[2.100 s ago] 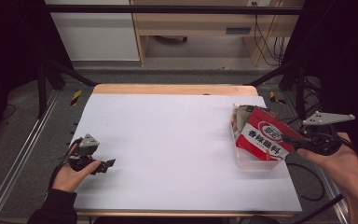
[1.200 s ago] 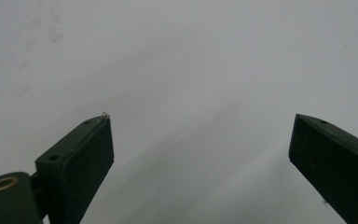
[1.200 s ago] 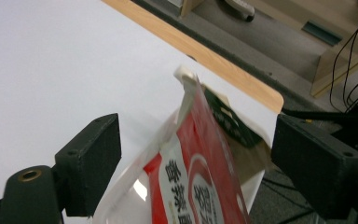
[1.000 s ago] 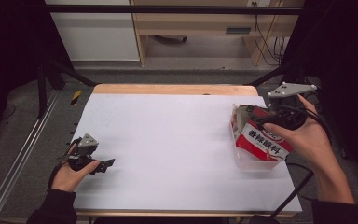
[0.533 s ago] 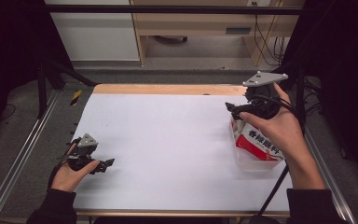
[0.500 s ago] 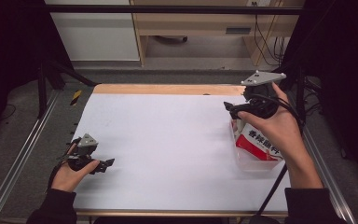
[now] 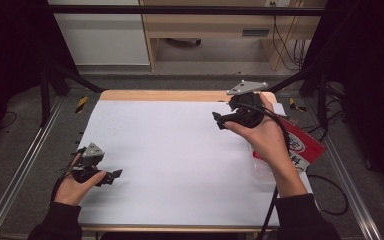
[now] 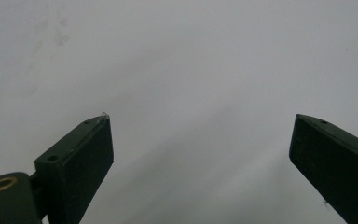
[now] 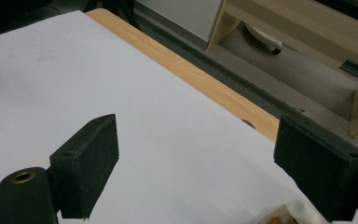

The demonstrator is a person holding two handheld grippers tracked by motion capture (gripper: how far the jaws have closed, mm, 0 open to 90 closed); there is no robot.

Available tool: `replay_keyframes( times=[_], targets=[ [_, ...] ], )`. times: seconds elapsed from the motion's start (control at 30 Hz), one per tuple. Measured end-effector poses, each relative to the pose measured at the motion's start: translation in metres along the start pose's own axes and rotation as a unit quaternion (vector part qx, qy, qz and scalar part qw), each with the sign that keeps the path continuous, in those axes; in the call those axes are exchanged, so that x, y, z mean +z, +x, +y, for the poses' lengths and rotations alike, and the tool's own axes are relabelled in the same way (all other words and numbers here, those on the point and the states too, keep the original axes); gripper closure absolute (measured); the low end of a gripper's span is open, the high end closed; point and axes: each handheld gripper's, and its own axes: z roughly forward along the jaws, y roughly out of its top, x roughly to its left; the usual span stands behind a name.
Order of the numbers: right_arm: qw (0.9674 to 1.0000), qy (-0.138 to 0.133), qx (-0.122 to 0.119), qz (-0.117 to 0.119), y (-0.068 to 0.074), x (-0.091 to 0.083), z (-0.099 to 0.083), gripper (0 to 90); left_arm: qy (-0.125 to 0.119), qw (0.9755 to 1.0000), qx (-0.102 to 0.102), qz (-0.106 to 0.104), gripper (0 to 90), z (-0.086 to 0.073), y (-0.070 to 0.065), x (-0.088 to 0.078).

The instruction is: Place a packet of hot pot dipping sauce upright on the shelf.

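— Hands first: where are they?
— Left hand-held gripper [image 7: 111, 176] sits low near the front left corner of the counter [image 7: 170, 150]. Its jaws are spread wide, with bare white counter between them [image 8: 200, 154].
— And the other one?
— Right hand-held gripper [image 7: 219, 120] is up near the far edge, right of the middle. Its jaws are wide apart too, with nothing in them [image 9: 196, 154].
— Where is the red bag?
— Red snack bag [image 7: 305, 147] lies at the right edge of the counter, partly under the person's right arm. It has a white label with writing on it. A little bit of it peeks in at the bottom of the right gripper view [image 9: 286, 213], just beside one jaw.
— Is anybody touching it?
— The grippers are not. The left one is well apart from it
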Motion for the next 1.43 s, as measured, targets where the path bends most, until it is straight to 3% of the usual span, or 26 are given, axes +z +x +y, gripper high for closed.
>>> replay_keyframes(
  times=[0.23,0.8,1.27,1.43],
  targets=[
    [0.9998,0.01,-0.001,0.016,0.023,0.028,-0.007,13.9,-0.002,1.0,-0.003,0.0,5.8,0.0,0.0,0.0],
    [0.9982,0.008,0.039,0.045,0.046,0.061,-0.035,11.3,-0.001,1.0,-0.002,0.003,5.5,-0.001,0.001,0.001],
    [0.9963,0.037,0.059,0.05,0.061,0.093,-0.082,10.2,0.003,1.0,-0.001,0.005,5.5,-0.002,0.0,0.005],
    [0.9942,0.034,0.082,0.06,0.064,0.101,-0.101,10.4,0.002,1.0,0.0,0.007,5.5,-0.003,-0.001,0.006]
  ],
)
